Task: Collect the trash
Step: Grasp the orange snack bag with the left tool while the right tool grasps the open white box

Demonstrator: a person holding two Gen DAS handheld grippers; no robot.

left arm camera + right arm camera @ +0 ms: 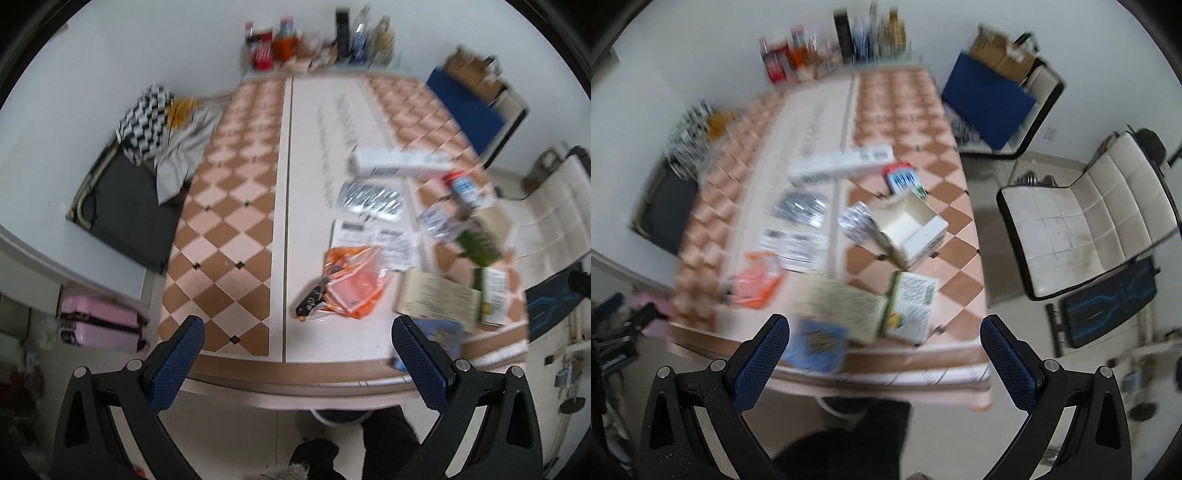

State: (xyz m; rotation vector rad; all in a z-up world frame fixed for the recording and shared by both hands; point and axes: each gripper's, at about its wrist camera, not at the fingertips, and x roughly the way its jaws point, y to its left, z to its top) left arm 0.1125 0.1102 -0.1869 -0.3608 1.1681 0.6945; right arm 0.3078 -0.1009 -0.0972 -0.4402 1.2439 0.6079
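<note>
Orange wrapper (pixel 351 284) and other litter, a long white box (pixel 395 164), foil packs (pixel 369 199) and an open carton (pixel 912 225), lay on the checkered table (pixel 229 221). Left gripper (pixel 297 338) and right gripper (pixel 884 334) hovered above its near edge, both spread wide and empty.

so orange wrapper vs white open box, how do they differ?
The orange wrapper is crumpled, flattish plastic; the white open box is rigid card, standing with its flap open and looking empty inside. The wrapper lies on the plain centre strip; the box sits on the checkered part. Both are on the table, untouched by either open gripper.
</note>
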